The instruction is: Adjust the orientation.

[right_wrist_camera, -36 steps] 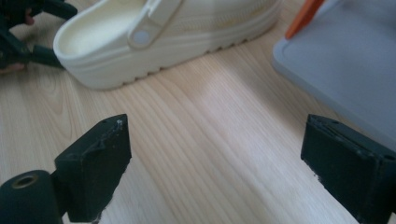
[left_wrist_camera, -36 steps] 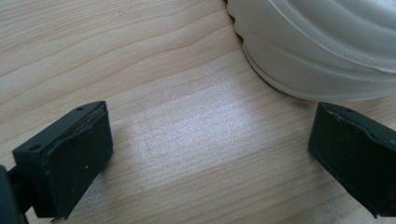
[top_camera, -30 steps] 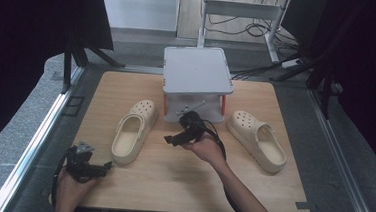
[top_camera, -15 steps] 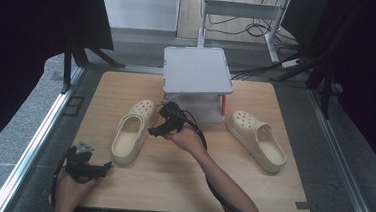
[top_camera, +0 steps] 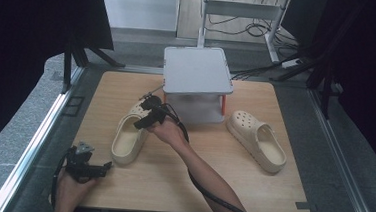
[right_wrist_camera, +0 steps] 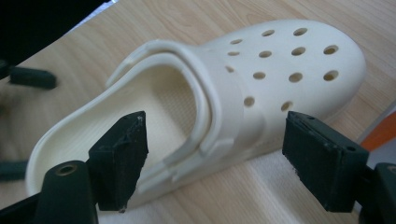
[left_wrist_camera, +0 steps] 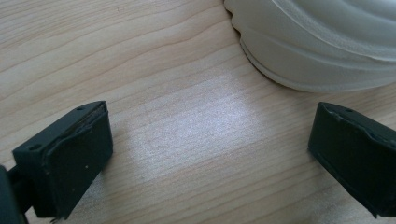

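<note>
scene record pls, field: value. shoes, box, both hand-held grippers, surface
surface: wooden table
left clog: cream clog, lying left of the box, toe toward the box
right clog: second cream clog, lying right of the box, untouched
box: grey lidded box at the table's far middle
right hand-held gripper: right hand-held gripper over the left clog, jaws open and just closing, astride its strap side, pads not yet pressing
left hand-held gripper: left hand-held gripper open above bare wood near the left clog's heel, holding nothing
</note>
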`<state>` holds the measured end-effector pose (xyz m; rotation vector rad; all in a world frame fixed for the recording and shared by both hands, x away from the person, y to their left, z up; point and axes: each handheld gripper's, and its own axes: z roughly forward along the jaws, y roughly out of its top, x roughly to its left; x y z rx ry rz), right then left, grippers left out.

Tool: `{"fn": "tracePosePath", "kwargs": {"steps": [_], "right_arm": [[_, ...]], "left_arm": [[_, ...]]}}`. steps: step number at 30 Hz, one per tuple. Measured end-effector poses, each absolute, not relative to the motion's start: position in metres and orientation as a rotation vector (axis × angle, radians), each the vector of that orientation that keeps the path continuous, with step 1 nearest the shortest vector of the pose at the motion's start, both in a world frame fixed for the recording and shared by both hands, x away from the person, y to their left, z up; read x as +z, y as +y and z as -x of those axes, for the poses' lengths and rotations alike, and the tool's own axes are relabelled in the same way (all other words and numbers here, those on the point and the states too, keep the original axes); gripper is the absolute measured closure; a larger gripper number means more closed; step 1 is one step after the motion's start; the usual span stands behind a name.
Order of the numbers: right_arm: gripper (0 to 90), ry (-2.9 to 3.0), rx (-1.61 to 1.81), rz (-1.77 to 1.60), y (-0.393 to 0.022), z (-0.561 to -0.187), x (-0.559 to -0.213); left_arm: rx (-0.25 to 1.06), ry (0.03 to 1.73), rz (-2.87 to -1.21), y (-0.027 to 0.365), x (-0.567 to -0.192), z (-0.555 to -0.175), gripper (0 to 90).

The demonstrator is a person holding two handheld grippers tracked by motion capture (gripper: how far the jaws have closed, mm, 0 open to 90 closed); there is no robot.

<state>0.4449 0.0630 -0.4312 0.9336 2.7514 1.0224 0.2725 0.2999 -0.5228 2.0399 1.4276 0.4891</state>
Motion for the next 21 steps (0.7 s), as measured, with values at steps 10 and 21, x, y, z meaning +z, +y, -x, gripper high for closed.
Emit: {"fn": "tracePosePath", "kwargs": {"steps": [10, 21], "right_arm": [[37.9, 2.692, 0.866, -1.000, 0.083, -0.455, -0.444], [72.7, 2.632, 0.705, -0.906, 0.078, -0.445, -0.427]], "left_arm": [[0.493, 1.427, -2.040, 0.300, -0.523, -0.273, 0.0], [0.489, 1.428, -2.040, 0.300, -0.523, -0.273, 0.0]]}}
